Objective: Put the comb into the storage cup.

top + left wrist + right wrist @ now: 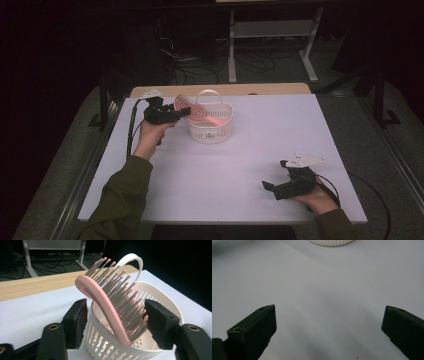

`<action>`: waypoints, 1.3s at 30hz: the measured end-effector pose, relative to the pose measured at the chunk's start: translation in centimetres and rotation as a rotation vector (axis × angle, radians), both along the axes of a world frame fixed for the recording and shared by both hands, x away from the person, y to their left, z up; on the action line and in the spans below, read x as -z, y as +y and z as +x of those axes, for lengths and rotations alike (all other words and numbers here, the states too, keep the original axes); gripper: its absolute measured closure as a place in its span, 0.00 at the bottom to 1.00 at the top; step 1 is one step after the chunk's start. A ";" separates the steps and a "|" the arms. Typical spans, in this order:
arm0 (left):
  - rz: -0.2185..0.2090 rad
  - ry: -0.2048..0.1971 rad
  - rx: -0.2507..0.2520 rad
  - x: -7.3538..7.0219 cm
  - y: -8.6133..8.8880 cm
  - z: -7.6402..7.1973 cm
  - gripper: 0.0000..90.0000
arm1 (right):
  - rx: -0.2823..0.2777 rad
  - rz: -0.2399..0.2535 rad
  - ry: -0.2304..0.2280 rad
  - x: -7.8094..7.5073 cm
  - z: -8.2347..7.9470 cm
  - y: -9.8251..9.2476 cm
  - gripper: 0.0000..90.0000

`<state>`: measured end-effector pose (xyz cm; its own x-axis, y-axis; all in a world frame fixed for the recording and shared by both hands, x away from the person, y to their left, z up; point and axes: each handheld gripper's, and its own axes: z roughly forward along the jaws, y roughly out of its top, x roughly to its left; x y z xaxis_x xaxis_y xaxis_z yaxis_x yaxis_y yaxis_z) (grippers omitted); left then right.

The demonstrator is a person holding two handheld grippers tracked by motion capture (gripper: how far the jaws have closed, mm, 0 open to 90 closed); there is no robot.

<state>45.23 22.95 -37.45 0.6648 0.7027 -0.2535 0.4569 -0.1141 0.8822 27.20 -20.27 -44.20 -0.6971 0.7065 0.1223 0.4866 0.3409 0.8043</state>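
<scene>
A pink hairbrush (189, 107) with grey, pink-tipped bristles leans upright inside a small white slotted basket (212, 131) with a hoop handle, at the table's far left-centre. My left gripper (186, 113) reaches the basket from the left. In the left gripper view the brush (105, 302) stands between the jaws of my left gripper (116, 307). The left pad is clear of the brush's pink back, the right pad sits at the bristle tips, and the basket rim (173, 313) lies below. My right gripper (274, 175) rests low at the near right, jaws wide apart (329, 312) over bare table.
The white tabletop (225, 175) has a wooden strip (220, 90) along its far edge. Beyond it stand a white metal frame (270, 30) and loose cables on a dark floor. The basket's base (332, 242) shows at the top of the right gripper view.
</scene>
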 end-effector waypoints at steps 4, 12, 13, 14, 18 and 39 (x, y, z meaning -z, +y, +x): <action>0.024 -0.022 0.006 -0.3 0.4 -0.3 0.35 | -0.001 0.000 0.001 0.0 0.0 0.0 0.00; 0.100 -0.065 0.031 -0.6 0.6 -1.2 0.21 | -0.002 -0.006 0.004 0.1 0.0 0.1 0.00; 0.107 -0.069 0.033 -0.6 0.6 -1.3 0.20 | -0.003 -0.006 0.005 0.1 0.0 0.1 0.00; 0.113 -0.074 0.035 -0.7 0.7 -1.5 0.19 | -0.003 -0.006 0.005 0.1 0.0 0.1 0.00; 0.122 -0.093 0.042 -0.8 1.0 -2.0 0.16 | -0.002 -0.004 0.005 0.1 0.0 0.1 0.00; 0.182 -0.080 0.126 0.1 1.9 -6.2 0.00 | -0.010 -0.009 0.010 0.1 0.0 0.2 0.00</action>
